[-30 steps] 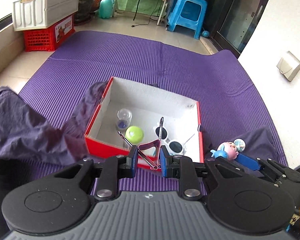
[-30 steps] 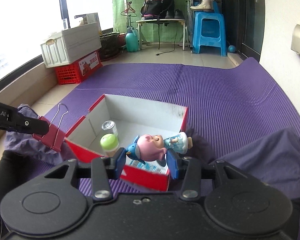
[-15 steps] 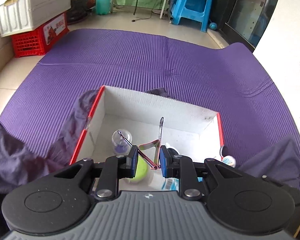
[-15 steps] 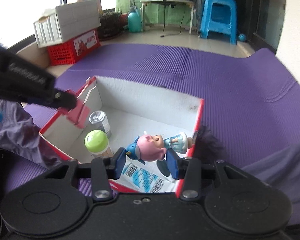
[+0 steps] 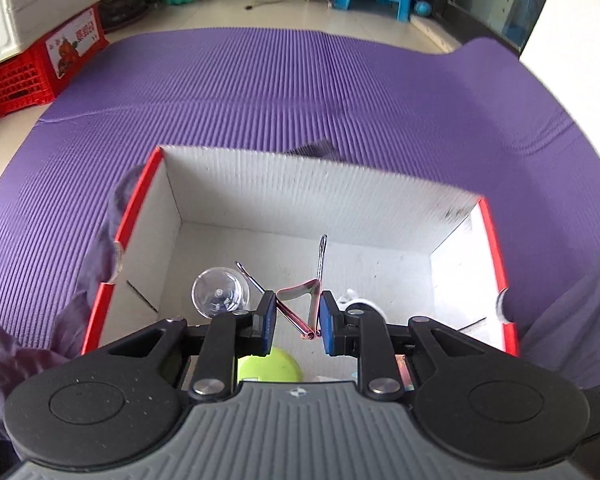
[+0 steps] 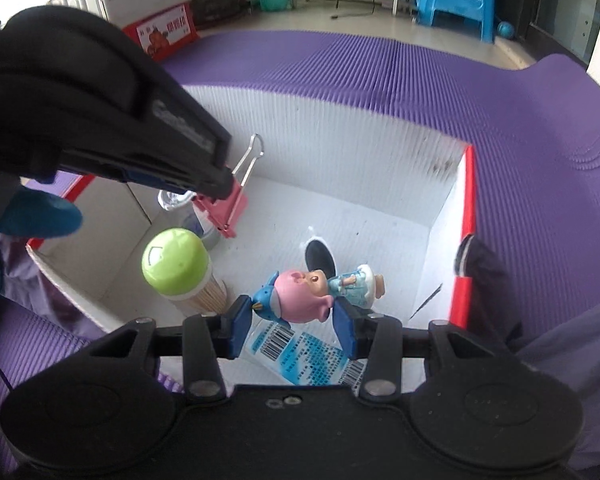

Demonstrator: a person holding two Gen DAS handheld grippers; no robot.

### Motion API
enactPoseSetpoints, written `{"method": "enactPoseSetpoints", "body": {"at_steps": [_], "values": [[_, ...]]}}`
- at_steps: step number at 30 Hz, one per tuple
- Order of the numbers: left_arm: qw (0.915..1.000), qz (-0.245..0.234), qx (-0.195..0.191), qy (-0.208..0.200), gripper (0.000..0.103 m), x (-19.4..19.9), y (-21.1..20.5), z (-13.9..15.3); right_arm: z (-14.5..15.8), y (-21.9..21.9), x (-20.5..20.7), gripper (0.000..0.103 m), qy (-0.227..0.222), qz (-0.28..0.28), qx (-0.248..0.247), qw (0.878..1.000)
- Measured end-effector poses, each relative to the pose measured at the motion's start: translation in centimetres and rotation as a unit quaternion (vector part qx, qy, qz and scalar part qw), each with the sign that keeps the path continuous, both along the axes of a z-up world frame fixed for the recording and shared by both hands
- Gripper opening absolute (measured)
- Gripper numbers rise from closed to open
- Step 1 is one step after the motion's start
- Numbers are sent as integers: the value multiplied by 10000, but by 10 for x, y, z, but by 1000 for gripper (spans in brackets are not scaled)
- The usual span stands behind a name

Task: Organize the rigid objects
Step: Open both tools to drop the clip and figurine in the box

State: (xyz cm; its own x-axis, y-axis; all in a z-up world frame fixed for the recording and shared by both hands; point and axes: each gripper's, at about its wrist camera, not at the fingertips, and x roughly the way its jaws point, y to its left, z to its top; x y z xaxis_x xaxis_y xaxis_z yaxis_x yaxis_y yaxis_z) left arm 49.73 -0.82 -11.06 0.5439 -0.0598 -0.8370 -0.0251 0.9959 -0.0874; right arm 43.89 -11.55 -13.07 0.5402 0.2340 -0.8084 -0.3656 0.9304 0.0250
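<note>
Both grippers hang over the open red-edged white box [image 5: 364, 200], which sits on a purple ribbed mat [image 5: 260, 92]. Left gripper [image 5: 296, 316] is pinched nearly together on a pink binder clip [image 5: 300, 300]; in the right wrist view the same clip [image 6: 228, 208] hangs from the tips with its wire handle pointing up past the jaws, above the box floor. The pads squeeze the clip's flat sprung body, not the wires. Judgement: light, stiff steel, slick painted faces, and the wire loops swing freely, so the body is the right place to hold; it should fall cleanly and will not break. Right gripper [image 6: 294, 316] is partway spread and clamped across a small pink pig figurine [image 6: 300, 296], one pad on the blue piece at its left end, the other at the neck where the pale blue dress begins, so the toy lies sideways between the pads with the dressed end sticking out past the right pad. Judgement: hard hollow plastic, light, glossy and rounded, prone to pivot in a two-point pinch; release low. Just below and ahead of the fingers, inside the box: a green-capped toothpick jar [image 6: 176, 268], a clear domed container [image 5: 218, 292], white-rimmed sunglasses [image 6: 320, 260], a blue-printed packet [image 6: 304, 356].
</note>
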Motion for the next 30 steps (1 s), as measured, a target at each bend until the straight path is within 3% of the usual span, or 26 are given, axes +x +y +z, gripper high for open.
{"method": "enactPoseSetpoints", "body": {"at_steps": [8,15,24,30], "values": [[9993,-195,247,187,22,6,-11,-21,-12,-2,3,44,184,-80,107,9997],[9986,-333,231,348,22,7,-19,-30,-10,-7,2,46,295,-152,269,9991],[9992,-228,-34,320,23,5,-12,-22,1,-13,-12,63,227,-41,515,9984],[9996,-190,-81,181,23,-8,-7,-5,15,-19,-26,63,118,-70,627,9979]]}}
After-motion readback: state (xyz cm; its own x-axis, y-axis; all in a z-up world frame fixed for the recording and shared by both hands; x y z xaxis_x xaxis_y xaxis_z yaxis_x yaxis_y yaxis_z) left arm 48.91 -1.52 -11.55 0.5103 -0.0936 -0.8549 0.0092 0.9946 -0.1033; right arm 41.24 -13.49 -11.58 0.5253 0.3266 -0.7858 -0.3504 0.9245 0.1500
